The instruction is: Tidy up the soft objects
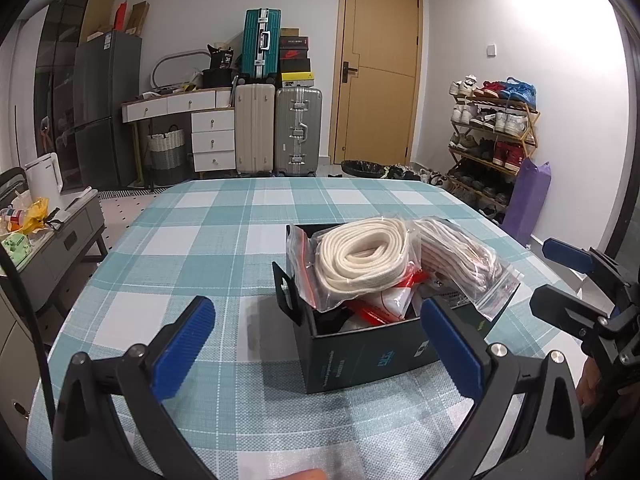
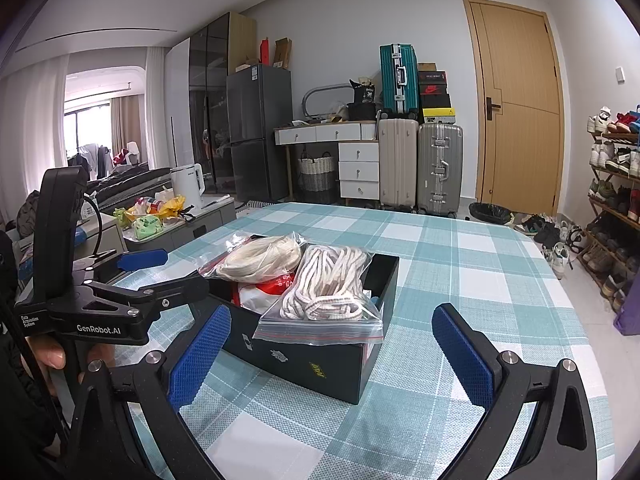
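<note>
Two grippers, both with fingers spread wide, neither touching anything. Left gripper (image 1: 320, 336) sits low over the bench (image 1: 180, 240), its right finger (image 1: 452, 348) overlapping the near wall of the box (image 1: 360, 356) in view; contact can't be judged. Right gripper (image 2: 332, 344) hangs near the box's corner, box between its fingers in the frame but further out.

Box is black, open-topped, mid-bench, roughly 12 o'clock from both cameras. Inside, piled above the rim:
- bag of flat cream cord (image 1: 360, 260), coiled, at 11 o'clock side in the left view
- bag of striped white rope (image 2: 328, 288), tilted, overhanging the box's near edge in the right view
- red-and-white packet (image 1: 384, 304) underneath, mostly hidden

Bench has a teal-and-white check cloth, otherwise nothing near the box. Right gripper also shows at 3 o'clock in the left view, well apart from the box. Suitcases (image 1: 276, 128) and door (image 1: 380, 72) along the far wall.
</note>
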Demonstrator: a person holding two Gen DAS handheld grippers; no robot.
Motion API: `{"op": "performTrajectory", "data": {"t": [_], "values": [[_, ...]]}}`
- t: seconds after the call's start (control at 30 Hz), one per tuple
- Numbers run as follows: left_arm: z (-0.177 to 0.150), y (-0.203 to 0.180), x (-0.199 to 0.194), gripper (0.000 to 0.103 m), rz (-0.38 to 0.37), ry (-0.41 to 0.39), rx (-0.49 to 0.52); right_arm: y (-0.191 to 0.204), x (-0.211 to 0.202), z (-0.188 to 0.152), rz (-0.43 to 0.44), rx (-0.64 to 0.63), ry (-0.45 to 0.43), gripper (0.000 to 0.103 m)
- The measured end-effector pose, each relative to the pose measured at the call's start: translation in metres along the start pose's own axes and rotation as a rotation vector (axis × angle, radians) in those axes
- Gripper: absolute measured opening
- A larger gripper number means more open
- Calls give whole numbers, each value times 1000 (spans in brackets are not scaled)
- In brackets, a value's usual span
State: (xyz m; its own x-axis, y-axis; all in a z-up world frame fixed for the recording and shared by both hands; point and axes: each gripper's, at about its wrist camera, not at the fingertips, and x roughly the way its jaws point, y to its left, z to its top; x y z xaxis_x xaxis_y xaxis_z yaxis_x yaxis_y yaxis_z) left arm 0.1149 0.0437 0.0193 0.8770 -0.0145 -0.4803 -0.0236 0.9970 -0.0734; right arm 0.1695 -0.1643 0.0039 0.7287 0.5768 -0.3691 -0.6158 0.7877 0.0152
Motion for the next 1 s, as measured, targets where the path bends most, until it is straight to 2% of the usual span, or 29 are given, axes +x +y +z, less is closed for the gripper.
{"op": "performTrajectory", "data": {"t": [1.0], "values": [[1, -2, -2, 103, -2, -11, 7, 0, -1, 0, -4, 1, 2, 102]]}}
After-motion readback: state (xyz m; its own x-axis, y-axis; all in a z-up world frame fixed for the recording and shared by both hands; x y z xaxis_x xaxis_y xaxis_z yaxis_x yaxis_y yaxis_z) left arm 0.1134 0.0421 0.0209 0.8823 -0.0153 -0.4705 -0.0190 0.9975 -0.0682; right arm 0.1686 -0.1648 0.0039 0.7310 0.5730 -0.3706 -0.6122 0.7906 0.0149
